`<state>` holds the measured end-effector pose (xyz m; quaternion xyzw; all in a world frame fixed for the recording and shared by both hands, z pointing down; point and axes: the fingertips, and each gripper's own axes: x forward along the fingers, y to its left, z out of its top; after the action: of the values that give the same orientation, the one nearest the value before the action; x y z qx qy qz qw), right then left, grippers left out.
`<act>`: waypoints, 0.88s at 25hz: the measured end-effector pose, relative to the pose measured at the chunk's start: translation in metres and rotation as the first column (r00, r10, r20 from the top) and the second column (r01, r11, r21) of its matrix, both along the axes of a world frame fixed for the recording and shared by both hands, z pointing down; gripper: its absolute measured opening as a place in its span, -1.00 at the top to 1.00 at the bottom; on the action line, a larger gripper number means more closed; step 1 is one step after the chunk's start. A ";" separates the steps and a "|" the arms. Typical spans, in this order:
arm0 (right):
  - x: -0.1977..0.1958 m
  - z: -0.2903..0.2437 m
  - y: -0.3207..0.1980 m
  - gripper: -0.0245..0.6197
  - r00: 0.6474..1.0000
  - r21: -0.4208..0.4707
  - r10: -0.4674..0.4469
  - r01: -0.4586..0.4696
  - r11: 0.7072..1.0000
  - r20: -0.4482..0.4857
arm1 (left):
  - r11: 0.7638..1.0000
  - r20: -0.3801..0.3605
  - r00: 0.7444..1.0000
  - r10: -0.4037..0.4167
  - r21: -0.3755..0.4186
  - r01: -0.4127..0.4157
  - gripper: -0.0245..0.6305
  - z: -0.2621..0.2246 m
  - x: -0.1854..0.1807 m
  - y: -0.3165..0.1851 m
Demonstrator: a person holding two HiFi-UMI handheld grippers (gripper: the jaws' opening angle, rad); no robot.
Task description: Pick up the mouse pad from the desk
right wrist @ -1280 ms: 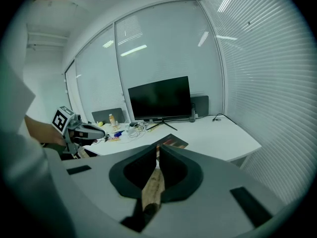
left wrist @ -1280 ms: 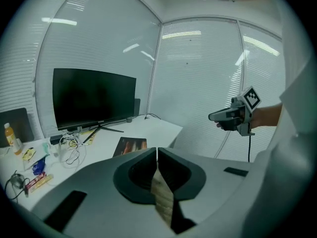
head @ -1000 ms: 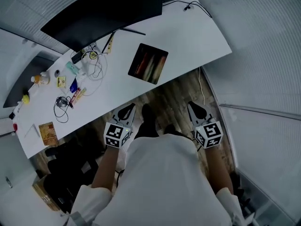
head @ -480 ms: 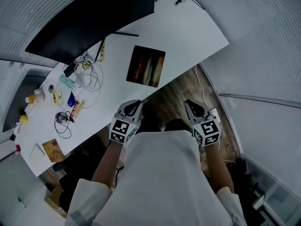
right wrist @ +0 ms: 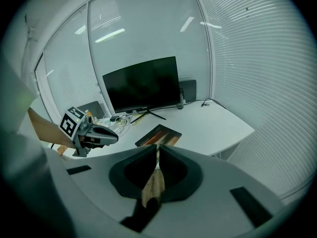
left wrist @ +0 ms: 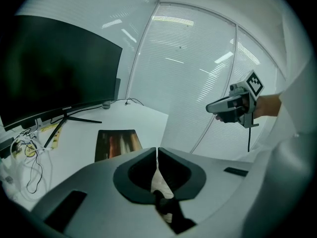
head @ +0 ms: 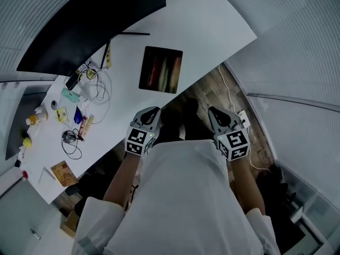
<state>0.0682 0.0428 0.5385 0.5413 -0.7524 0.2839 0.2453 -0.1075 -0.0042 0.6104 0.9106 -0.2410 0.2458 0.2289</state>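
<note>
A dark mouse pad [head: 160,69] with red and green streaks lies flat on the white desk [head: 212,31], near its front edge; it also shows in the left gripper view [left wrist: 117,144] and the right gripper view [right wrist: 158,135]. My left gripper [head: 150,112] hovers over the desk's front edge, just short of the pad, jaws shut on nothing. My right gripper [head: 214,113] hangs over the wooden floor to the right of the left one, off the desk, jaws shut and empty. Each gripper sees the other: the right gripper [left wrist: 218,108], the left gripper [right wrist: 111,138].
A large dark monitor [head: 90,20] stands behind the pad. Cables [head: 98,89], small bottles and packets clutter the desk's left part. A white cable [head: 229,97] runs down over the floor [head: 212,92] at the right. Blinds line the walls.
Both grippers have come forward toward the desk; the left one now reaches its front edge, closer to the pad. The view has shifted, with the desk lying nearer.
</note>
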 end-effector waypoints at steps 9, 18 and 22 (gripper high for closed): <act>0.021 0.014 -0.022 0.81 0.999 -0.012 -0.027 0.027 1.000 0.029 | 0.998 0.020 0.999 -0.034 -0.051 0.035 0.85 0.017 0.025 -0.013; 0.023 0.037 -0.069 0.81 0.982 -0.046 -0.161 0.166 0.985 0.099 | 0.986 0.093 0.991 -0.101 -0.122 0.112 0.84 0.040 0.054 -0.032; 0.026 0.054 -0.077 0.81 0.971 -0.082 -0.201 0.213 0.974 0.133 | 0.983 0.161 0.982 -0.104 -0.131 0.126 0.50 0.057 0.065 -0.036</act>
<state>0.0944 -0.0343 0.5924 0.4290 -0.8040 0.3255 0.2522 -0.0429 -0.0404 0.6676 0.8551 -0.2923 0.3176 0.2872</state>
